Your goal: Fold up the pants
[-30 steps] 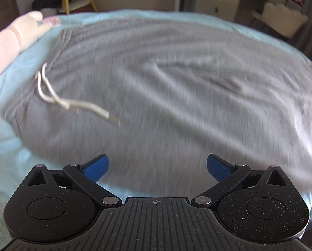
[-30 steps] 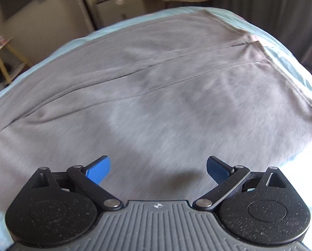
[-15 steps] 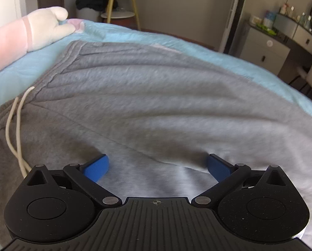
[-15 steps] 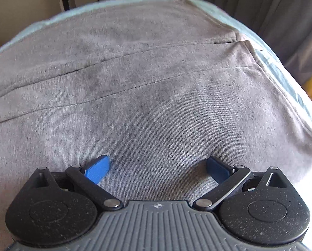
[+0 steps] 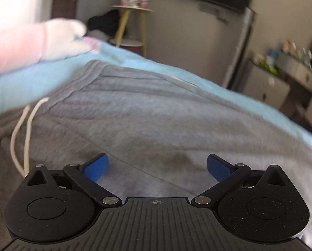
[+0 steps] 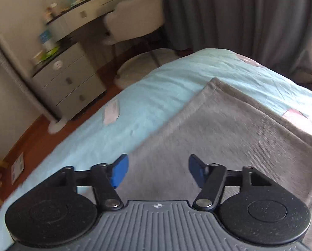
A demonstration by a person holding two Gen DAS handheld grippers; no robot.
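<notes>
The grey knit sweatpants (image 5: 156, 113) lay flat on the light-blue bed sheet (image 6: 156, 96). The left gripper (image 5: 157, 167) hovered spread wide near the waistband, while the right gripper (image 6: 157, 170), jaws just narrowing, stayed unclamped above the hem.

We see the grey pants (image 5: 156, 115) only in part: both views cut them off at the edges. The drawstring (image 5: 20, 138) slips behind the left tongs' housing. Items on the dresser (image 6: 57, 67) are too blurred to identify.
</notes>
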